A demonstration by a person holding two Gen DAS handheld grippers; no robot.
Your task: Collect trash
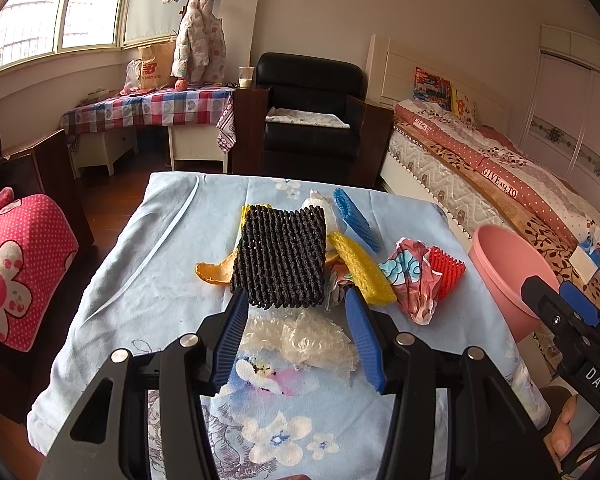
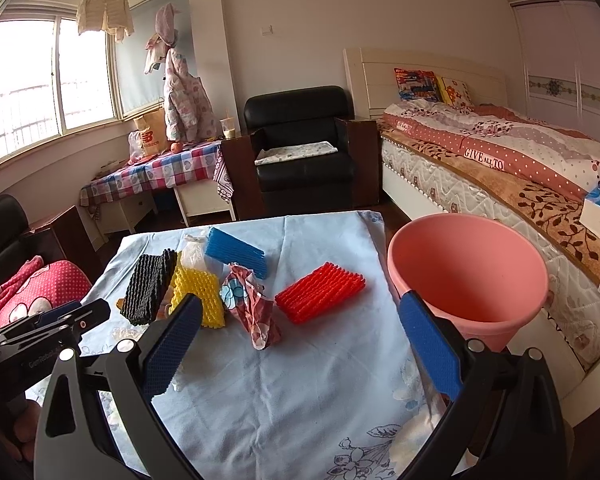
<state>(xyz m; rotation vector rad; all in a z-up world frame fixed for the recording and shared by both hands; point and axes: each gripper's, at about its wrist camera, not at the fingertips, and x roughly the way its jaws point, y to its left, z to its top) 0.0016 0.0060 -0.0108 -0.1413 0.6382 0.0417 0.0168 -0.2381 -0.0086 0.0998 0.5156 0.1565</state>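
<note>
Black foam net (image 1: 281, 256) lies ribbed atop yellow and orange scraps.

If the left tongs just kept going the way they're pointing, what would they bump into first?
Most likely the clear bubble wrap lying between the open left tongs. Just beyond it sits the black foam net. Depth is hard to judge here.

— From my feed I count four foam nets ahead of the tools: one black (image 1: 280, 258); one yellow (image 1: 364, 270); one blue (image 1: 356, 218); one red (image 2: 320, 292).

— I get the same four; also one crumpled floral wrapper (image 2: 252, 308); one bubble wrap piece (image 1: 300, 338); one orange peel (image 1: 216, 270); one pink bucket (image 2: 468, 272) beside my right tool.
</note>
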